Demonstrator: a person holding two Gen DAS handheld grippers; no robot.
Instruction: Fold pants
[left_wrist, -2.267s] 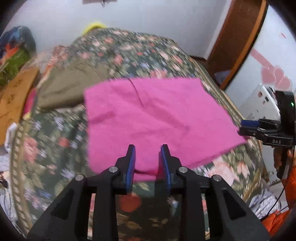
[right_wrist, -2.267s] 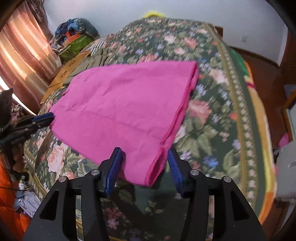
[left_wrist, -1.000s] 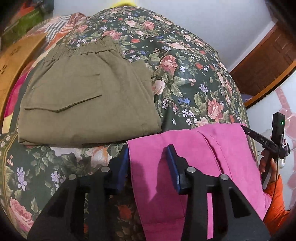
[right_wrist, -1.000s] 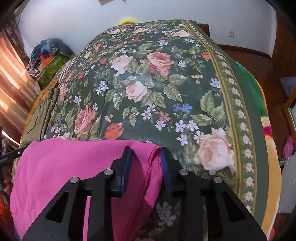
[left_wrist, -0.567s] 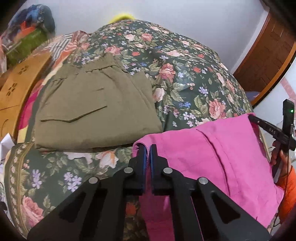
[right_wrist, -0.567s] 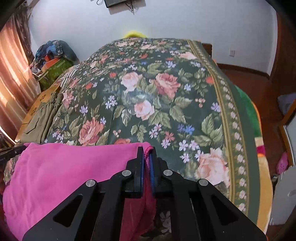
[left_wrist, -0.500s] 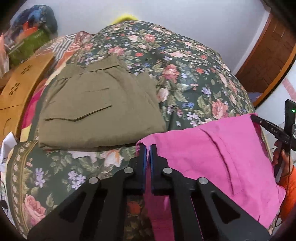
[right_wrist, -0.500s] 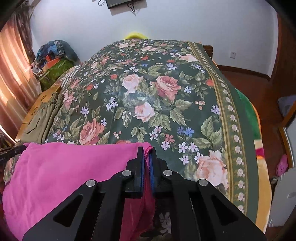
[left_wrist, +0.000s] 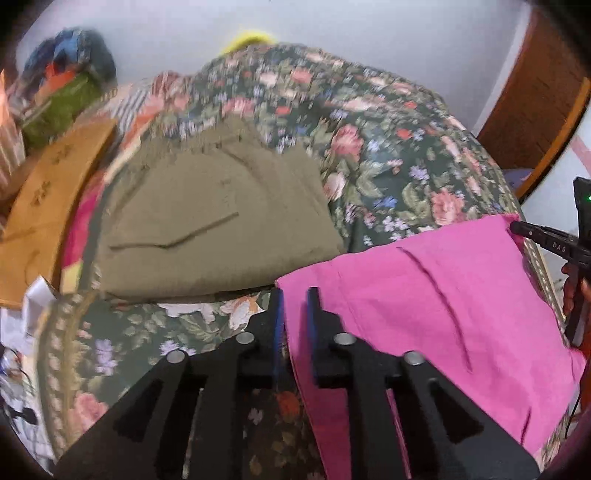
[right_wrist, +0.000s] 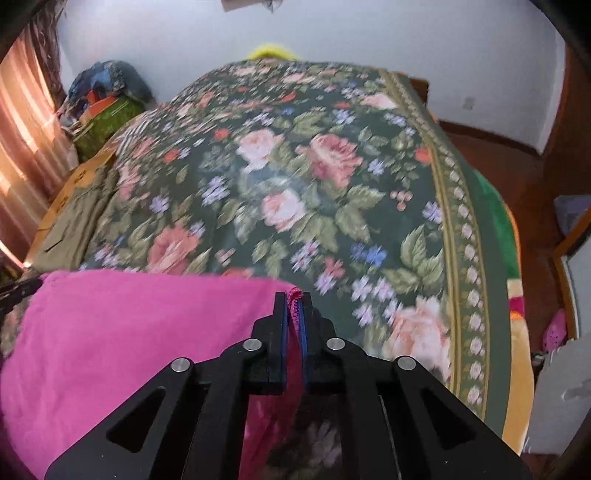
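Folded pink pants (left_wrist: 436, 306) lie at the near edge of the floral bed; they fill the lower left of the right wrist view (right_wrist: 129, 332). My left gripper (left_wrist: 294, 295) has its jaws slightly apart at the pants' near left corner, with pink cloth showing between them. My right gripper (right_wrist: 294, 299) is shut on the pants' right corner, its hem pinched between the blue pads. The right gripper also shows in the left wrist view (left_wrist: 546, 240) at the cloth's far right corner.
Folded olive pants (left_wrist: 218, 221) lie on the bed (right_wrist: 332, 184) to the left of the pink ones. A cardboard box (left_wrist: 44, 199) and a pile of bags (left_wrist: 62, 96) stand at the left. A wooden door (left_wrist: 539, 92) is at the right.
The left gripper's jaws, shut on the pink corner half a second ago, have parted a little. Both views have pulled back slightly. The right gripper still pinches its corner.
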